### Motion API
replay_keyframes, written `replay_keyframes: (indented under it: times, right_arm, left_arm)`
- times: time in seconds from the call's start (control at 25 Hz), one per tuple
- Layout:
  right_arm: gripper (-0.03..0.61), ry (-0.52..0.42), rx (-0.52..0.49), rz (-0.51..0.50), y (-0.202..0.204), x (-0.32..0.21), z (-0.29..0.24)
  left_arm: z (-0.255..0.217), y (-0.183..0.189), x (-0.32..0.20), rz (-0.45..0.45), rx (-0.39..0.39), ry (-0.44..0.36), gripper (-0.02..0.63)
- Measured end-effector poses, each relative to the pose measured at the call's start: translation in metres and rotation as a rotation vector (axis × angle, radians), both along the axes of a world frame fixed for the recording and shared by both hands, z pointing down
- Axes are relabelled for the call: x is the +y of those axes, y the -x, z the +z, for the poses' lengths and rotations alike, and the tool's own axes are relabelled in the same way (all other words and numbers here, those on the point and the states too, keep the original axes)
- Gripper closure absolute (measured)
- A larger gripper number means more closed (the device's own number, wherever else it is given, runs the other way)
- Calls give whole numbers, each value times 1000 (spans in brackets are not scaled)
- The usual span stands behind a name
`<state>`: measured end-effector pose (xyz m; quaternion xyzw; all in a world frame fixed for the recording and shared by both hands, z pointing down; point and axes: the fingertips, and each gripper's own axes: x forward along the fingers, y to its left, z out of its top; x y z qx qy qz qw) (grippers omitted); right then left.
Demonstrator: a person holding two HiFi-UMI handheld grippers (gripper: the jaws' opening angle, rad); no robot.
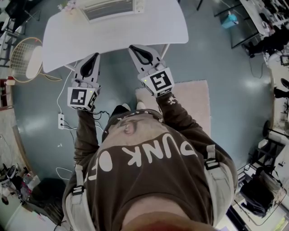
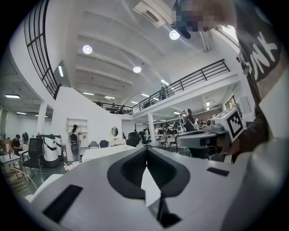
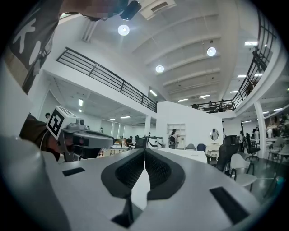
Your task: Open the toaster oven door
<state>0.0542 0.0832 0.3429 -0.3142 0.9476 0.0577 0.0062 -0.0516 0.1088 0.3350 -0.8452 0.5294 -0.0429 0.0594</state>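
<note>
Task not started, by the look of it. Your left gripper (image 1: 93, 59) hangs over the near edge of the table (image 1: 58, 40), toward its left end. In the left gripper view (image 2: 146, 152) the pads are pressed together with nothing between them, and it looks out over the room, not at the oven.

The toaster oven (image 1: 110, 8) sits at the far edge of the table, about the middle, well apart from both grippers. From the head view its door looks shut, but the angle is steep, so take that as a guess. Nothing touches it.

Your right gripper (image 1: 141, 53) is over the near edge too, right of the middle. Its jaws are also closed on nothing (image 3: 144, 152).

Left to do is everything: reach across to the far edge, spread a gripper, catch the door handle and pull the door open.
</note>
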Motion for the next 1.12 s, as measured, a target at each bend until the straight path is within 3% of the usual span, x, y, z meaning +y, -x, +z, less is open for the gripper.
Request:
replay_keyframes:
  times: [0.4,0.76,1.12]
  right_arm:
    - [541,84,33,44,18,-70,37]
    - [531,119,81,206,70,-206,39]
    - [486,242,183,366,63,-337,51]
  left_arm:
    - [30,27,-69,23,19,39,609]
    - [36,91,-186,104,70,38,609]
    - [32,94,-263,148,75,50,609]
